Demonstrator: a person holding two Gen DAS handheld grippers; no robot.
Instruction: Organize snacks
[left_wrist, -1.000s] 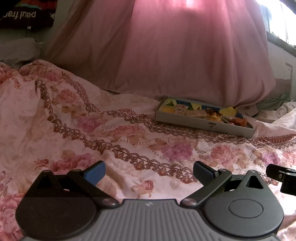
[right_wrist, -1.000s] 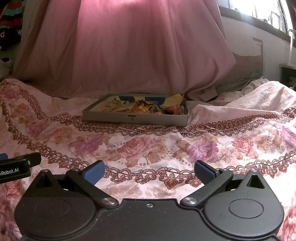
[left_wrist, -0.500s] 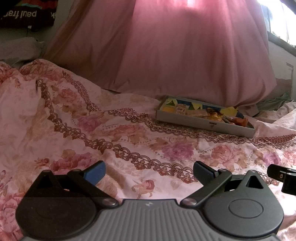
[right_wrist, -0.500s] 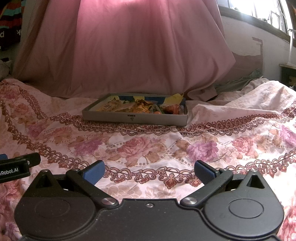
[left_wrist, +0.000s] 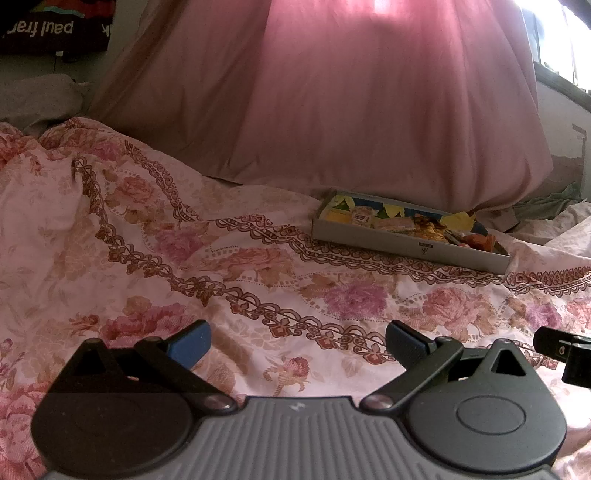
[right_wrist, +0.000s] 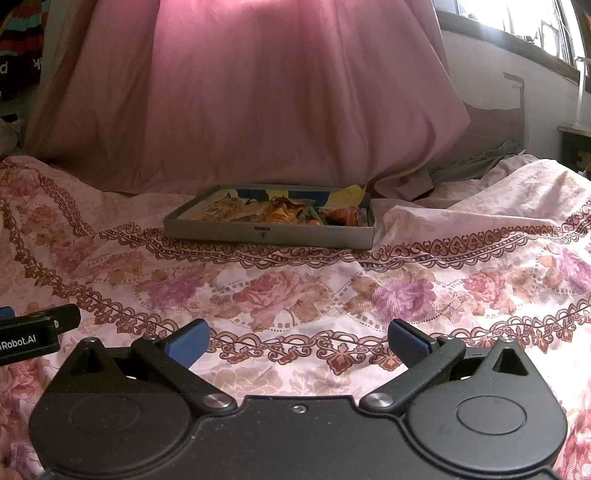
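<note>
A shallow grey cardboard box (right_wrist: 269, 233) lies on the floral bedspread, straight ahead in the right wrist view and ahead to the right (left_wrist: 410, 245) in the left wrist view. It holds several wrapped snacks (right_wrist: 273, 212) in orange, yellow and red. My right gripper (right_wrist: 297, 341) hangs open over the bedspread, well short of the box, with nothing between its blue pads. My left gripper (left_wrist: 297, 341) is open too, empty, and farther left of the box. Each gripper shows at the edge of the other's view.
The pink floral bedspread (right_wrist: 295, 288) covers the whole near area, rumpled into a ridge at the right (right_wrist: 480, 199). A large pink cloth (right_wrist: 258, 92) rises right behind the box. A window ledge (right_wrist: 517, 40) runs at upper right.
Both views have drawn back slightly from the box, which now sits a little lower in the left wrist view. Both grippers stay open and empty.
</note>
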